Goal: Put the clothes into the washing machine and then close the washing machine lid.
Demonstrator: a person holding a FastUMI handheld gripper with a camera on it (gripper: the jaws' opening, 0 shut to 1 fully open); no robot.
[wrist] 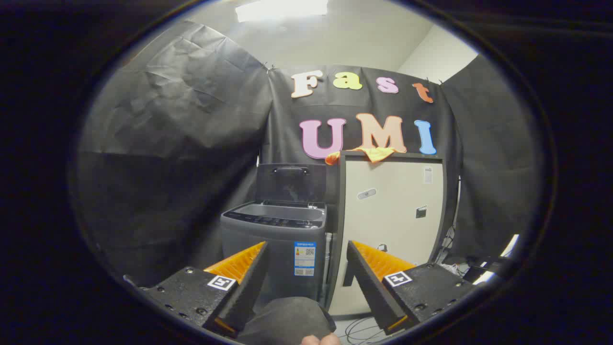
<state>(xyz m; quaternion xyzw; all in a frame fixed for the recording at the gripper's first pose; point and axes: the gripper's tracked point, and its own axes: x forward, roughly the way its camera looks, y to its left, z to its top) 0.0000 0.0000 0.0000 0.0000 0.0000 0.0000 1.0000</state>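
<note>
A grey top-loading washing machine (274, 249) stands ahead of my gripper (306, 251), with its dark lid (291, 182) raised upright behind the tub opening. An orange piece of clothing (371, 154) lies draped over the top edge of a tall white cabinet (392, 215) just right of the machine. My gripper is open, its two fingers spread wide with nothing between them. It is well short of both the machine and the clothing.
Black cloth walls close in the booth on the left, back and right. Cables (359, 328) lie on the floor near the cabinet's foot. A dark sleeve (287, 318) and a bit of a hand sit below the fingers.
</note>
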